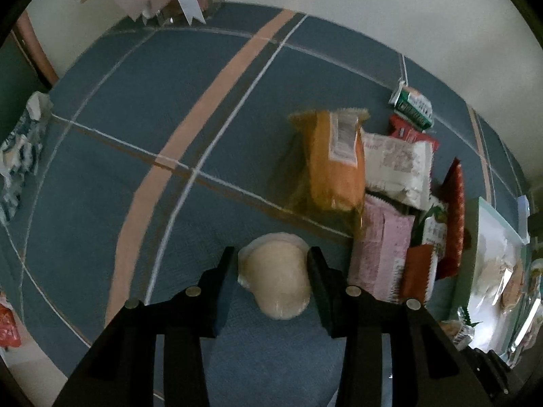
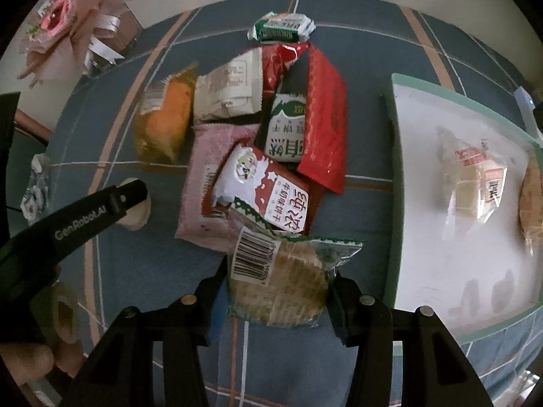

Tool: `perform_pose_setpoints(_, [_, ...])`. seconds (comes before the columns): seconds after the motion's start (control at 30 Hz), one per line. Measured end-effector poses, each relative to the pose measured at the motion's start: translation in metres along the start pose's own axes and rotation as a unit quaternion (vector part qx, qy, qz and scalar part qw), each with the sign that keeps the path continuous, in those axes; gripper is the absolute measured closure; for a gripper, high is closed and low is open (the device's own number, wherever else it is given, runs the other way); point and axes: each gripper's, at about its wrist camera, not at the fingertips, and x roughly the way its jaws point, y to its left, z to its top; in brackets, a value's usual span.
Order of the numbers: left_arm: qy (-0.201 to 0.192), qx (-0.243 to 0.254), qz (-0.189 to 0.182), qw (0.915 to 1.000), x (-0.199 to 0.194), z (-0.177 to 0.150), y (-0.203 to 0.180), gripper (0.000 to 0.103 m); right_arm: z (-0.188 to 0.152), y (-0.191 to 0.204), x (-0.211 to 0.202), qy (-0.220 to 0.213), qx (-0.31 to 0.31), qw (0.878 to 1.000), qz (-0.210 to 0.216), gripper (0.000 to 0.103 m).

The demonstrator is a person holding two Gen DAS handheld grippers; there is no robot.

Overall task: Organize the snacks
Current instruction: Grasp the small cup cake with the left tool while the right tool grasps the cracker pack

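Setting I'm working in: home, likely dining or living room. Evidence: blue plaid tablecloth (image 1: 217, 108), plain white wall (image 1: 424, 17), pink paper-wrapped bouquet (image 2: 68, 23), heap of packaged snacks (image 2: 264, 142), white tray (image 2: 451, 203).

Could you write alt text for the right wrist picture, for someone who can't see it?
The right gripper clasps a clear-wrapped biscuit packet above a blue plaid tablecloth. Behind it lies a pile of snack packets; to the right, a white tray holds a wrapped pastry. The left gripper reaches in from the left.
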Motion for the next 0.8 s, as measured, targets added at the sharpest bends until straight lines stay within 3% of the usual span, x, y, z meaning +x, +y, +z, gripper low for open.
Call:
perform_pose_setpoints(0.07, [-0.013,0.001,-0.001,0.9999,-0.009,0.002,0.001,0.068,0.001,-0.002,-0.006,-0.006,0.002,1.000,0.002,0.051])
perform_pose_setpoints(0.1, [-0.020,0.000,-0.002,0.9998,-0.015,0.002,0.002,0.094,0.003,-0.003,-0.010,-0.009,0.002,1.000,0.002,0.051])
perform_pose_setpoints(0.13, [-0.023,-0.002,-0.007,0.9997,-0.018,0.002,0.002,0.101,0.003,-0.003,-0.013,-0.011,0.004,1.000,0.002,0.051])
perform_pose_setpoints(0.3, [-0.035,-0.009,-0.009,0.9993,-0.034,-0.002,0.008,0.101,0.003,-0.009,-0.020,-0.018,0.005,1.000,0.002,0.051])
perform_pose_setpoints(0.5, [-0.019,-0.027,-0.006,0.9994,-0.011,0.003,0.010,0.101,-0.003,-0.012,-0.015,-0.011,0.011,1.000,-0.004,0.051])
perform_pose_setpoints(0.6, [-0.022,-0.029,-0.012,0.9993,-0.005,0.005,0.009,0.098,-0.002,-0.011,-0.010,-0.005,0.013,1.000,-0.006,0.051])
perform_pose_setpoints(0.67, [-0.029,-0.016,-0.005,0.9994,-0.007,0.007,0.005,0.089,-0.001,-0.013,-0.008,-0.002,0.014,1.000,-0.007,0.051])
perform_pose_setpoints(0.73, [-0.033,0.003,0.001,0.9994,-0.009,0.008,-0.001,0.062,0.000,-0.015,-0.006,0.001,0.017,1.000,-0.007,0.051])
perform_pose_setpoints(0.8, [-0.035,0.025,0.003,0.9991,-0.008,0.010,-0.010,0.054,0.002,-0.016,-0.004,0.003,0.019,1.000,-0.006,0.051])
